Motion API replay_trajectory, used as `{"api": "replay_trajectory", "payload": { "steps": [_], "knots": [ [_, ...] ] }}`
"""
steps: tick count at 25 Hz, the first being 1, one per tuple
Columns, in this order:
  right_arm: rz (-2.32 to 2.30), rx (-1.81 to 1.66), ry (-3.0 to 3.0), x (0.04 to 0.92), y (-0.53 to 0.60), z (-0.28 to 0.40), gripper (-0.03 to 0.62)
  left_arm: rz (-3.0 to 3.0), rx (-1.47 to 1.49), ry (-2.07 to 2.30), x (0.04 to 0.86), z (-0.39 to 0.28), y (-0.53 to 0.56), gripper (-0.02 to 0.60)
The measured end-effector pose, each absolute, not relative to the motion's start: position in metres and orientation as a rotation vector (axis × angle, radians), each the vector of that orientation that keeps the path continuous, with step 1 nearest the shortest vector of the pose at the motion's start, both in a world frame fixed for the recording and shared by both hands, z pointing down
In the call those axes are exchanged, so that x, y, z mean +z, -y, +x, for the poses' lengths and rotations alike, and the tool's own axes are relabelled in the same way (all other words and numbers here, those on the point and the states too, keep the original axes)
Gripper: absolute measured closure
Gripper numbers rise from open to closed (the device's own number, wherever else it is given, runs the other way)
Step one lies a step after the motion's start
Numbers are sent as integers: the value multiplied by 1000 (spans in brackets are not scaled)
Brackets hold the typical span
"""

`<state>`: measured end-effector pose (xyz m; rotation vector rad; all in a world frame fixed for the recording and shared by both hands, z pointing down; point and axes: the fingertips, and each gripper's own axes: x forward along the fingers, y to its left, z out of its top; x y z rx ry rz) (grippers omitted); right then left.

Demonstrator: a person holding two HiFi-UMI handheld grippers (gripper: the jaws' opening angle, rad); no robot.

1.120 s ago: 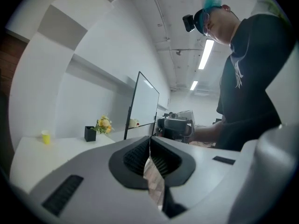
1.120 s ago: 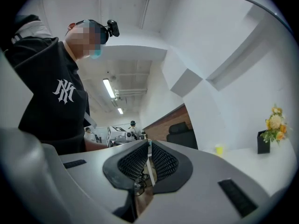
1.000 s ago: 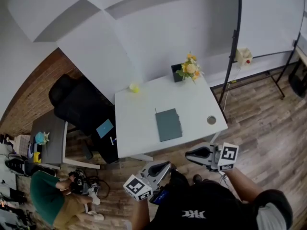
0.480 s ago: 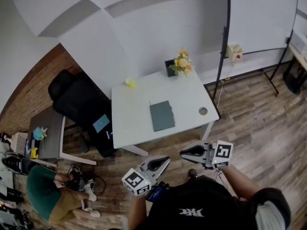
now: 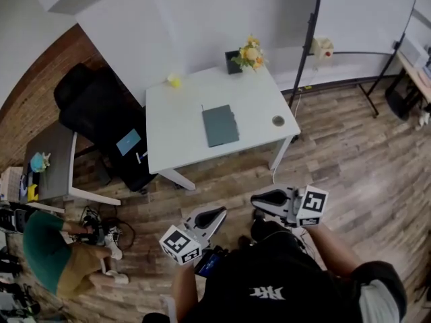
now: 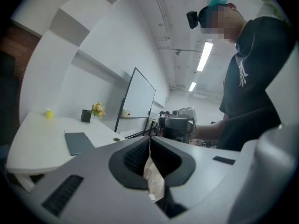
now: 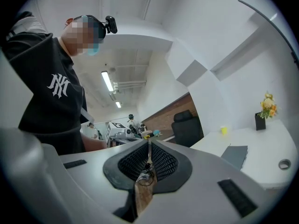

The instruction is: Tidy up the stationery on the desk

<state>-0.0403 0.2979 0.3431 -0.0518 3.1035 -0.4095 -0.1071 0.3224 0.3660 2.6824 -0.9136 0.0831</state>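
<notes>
The white desk [image 5: 175, 136] stands well ahead of me, apart from both grippers. On it lie a dark grey notebook [image 5: 220, 125], a small yellow object [image 5: 174, 81] at the far left corner and a black pot of flowers [image 5: 244, 54] at the back. My left gripper [image 5: 215, 214] and right gripper [image 5: 256, 200] hang at waist height over the wooden floor, both shut with nothing between the jaws. The left gripper view shows the notebook [image 6: 78, 142] far off on the desk [image 6: 32, 143]. In the right gripper view the notebook [image 7: 236, 156] lies at the right.
A black office chair [image 5: 94, 113] stands left of the desk. Beyond it is a grey side table [image 5: 57, 163] with small toys. A person in a green shirt [image 5: 44, 251] crouches on the floor at the left. A whiteboard stand [image 5: 308, 36] rises right of the desk.
The desk has slid up and away in the head view, so I stand farther back from it. Both grippers stay shut and low in front of my body.
</notes>
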Motion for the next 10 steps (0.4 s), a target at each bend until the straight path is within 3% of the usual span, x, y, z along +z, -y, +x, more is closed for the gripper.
{"api": "replay_trajectory", "payload": {
  "steps": [10],
  "knots": [
    [-94, -278, -3146, 337, -301, -68, 548, 2767, 52, 910, 353, -129, -318, 572]
  ]
}}
